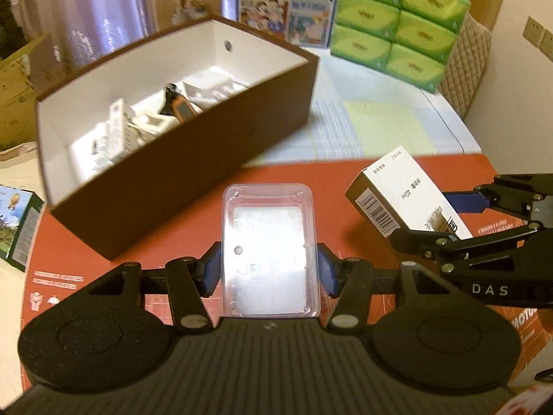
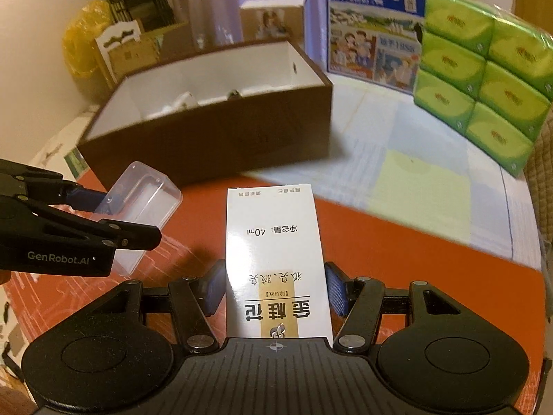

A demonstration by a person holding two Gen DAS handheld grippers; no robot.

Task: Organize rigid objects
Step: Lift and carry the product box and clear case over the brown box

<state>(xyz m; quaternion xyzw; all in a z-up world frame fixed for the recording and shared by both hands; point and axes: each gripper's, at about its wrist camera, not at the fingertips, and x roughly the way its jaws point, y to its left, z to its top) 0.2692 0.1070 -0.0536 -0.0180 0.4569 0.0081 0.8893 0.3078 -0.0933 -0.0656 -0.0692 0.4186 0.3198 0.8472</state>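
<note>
My left gripper [image 1: 269, 273] is shut on a clear plastic case [image 1: 268, 242], held above the red mat [image 1: 304, 176]; the same case [image 2: 138, 207] shows at the left of the right wrist view. My right gripper [image 2: 274, 292] is shut on a white carton [image 2: 276, 259] with printed text and a gold label; the left wrist view has that carton [image 1: 404, 197] at the right. Beyond both stands an open brown box [image 1: 193, 180] with a white inside, holding several small white packages and an orange-and-black item [image 1: 181, 109]. The brown box [image 2: 214, 138] sits ahead of the carton.
A stack of green tissue packs [image 1: 394, 24] and a blue milk carton case [image 1: 287, 3] stand at the back right on a pale checked cloth [image 1: 380, 124]. A small green box [image 1: 19, 224] lies left of the mat. Cardboard boxes [image 2: 131, 52] and a yellow bag [image 2: 83, 34] sit behind.
</note>
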